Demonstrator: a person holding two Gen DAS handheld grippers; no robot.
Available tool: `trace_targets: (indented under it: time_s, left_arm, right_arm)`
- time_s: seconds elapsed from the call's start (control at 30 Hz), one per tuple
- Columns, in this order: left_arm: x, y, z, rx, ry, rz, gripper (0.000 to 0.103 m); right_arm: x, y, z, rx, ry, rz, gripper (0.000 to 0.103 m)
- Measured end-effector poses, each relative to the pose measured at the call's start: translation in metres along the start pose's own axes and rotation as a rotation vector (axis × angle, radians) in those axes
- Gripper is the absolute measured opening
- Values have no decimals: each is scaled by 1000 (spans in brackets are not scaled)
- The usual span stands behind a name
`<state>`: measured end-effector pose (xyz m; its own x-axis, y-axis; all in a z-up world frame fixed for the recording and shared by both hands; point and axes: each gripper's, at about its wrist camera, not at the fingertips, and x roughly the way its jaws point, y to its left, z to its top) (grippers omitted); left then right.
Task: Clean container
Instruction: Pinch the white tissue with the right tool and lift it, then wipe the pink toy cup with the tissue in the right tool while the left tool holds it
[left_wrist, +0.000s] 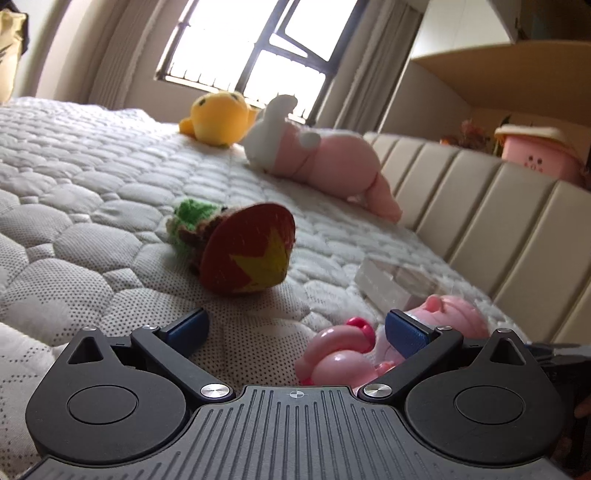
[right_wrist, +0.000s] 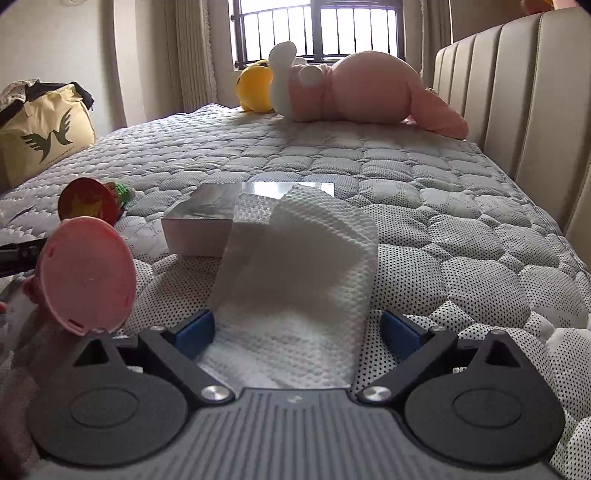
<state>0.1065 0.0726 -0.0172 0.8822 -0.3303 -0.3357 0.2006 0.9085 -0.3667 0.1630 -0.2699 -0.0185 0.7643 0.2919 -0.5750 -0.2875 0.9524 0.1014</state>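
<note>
- Left wrist view: the left tool (left_wrist: 295, 328) sits low over the quilted bed (left_wrist: 92, 206), its blue pads (left_wrist: 186, 325) spread wide with nothing clamped between them.
- Its right pad lies against a glossy pink toy (left_wrist: 343, 354) at the near right; whether the pad presses it or only sits in front of it cannot be told.
- Just beyond that toy lies a clear container (left_wrist: 391, 278), flat on the mattress near the padded headboard (left_wrist: 480, 206); it is see-through and blurred, and its contents cannot be made out.
- Right wrist view: the right tool (right_wrist: 297, 328) is also held low and level, jaws wide apart.
- A white paper towel (right_wrist: 295, 288) stands up between the pads, its lower edge near the tool body; the left pad touches its edge, the right pad stands clear, so it is not pinched.
- Behind the towel the container (right_wrist: 207, 218) reads as a shallow rectangular box with a reflective top, partly hidden by the towel.
- At the left edge a pink round disc (right_wrist: 86, 273) is held up, tilted toward the camera.
- A knitted toy with a red, star-marked base (left_wrist: 247, 251) lies on its side mid-bed.
- Far off, a yellow plush (left_wrist: 218, 116) and a pink-and-white plush (left_wrist: 325, 158) lie below the window (left_wrist: 251, 48).
- A cream bag (right_wrist: 44, 129) sits at the far left of the bed.
</note>
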Motion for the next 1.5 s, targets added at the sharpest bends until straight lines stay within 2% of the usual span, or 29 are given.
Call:
trace_targets:
  time_s: [0.17,0.23,0.3,0.33,0.4,0.43,0.47,0.57,0.63,0.7,0.8,0.93,1.0,1.07,1.17,1.33,1.43,1.5]
  left_arm:
    - [-22,-3,19,-42,-73,-15,103]
    - [-35,-12,30,9,-119,-41,103]
    - [-43,-28,37,68,-83,-64,103]
    - [-45,-37,38,91,-48,-72,103]
    - [-46,-53,35,137,25,-75,103]
    - [-45,-62,31,161,63,-69,103]
    - [-42,-68,28,174,83,-57,103]
    - [-32,-86,18,210,142,-20,103]
    - [-24,-89,15,229,153,0,103]
    - [-15,-91,12,247,163,19,103]
    - [-2,-94,8,274,178,49,103]
    - [15,-97,3,303,200,82,103]
    - [17,-98,2,312,198,87,103]
    - [19,-96,3,308,207,77,103]
    - [21,-90,5,292,215,51,103]
    - [23,-84,11,251,227,27,103]
    - [20,-81,14,251,242,9,103]
    - [12,-78,18,260,237,-7,103]
  right_arm:
    - [-6,-4,0,34,-42,36,95]
    - [-1,-5,5,41,-25,52,94]
    - [3,-7,7,56,-4,67,83]
    - [1,-9,8,64,-7,77,72]
    - [-4,-14,9,80,-14,96,44]
    - [-6,-16,10,89,-16,107,16]
    - [-8,-18,12,100,-16,119,7]
    - [-17,-15,21,75,-48,136,7]
    - [-27,-8,26,44,-73,153,7]
    - [-40,-3,34,79,-105,229,7]
    - [-59,4,50,183,-172,438,7]
    - [-55,34,74,158,-184,596,7]
    - [-36,53,76,80,-116,566,7]
    - [-24,60,70,12,-76,490,8]
    - [-19,57,56,-68,-63,360,8]
    - [-11,37,32,-59,21,239,8]
    - [-7,34,21,-59,56,214,8]
    - [-10,32,26,-3,43,276,8]
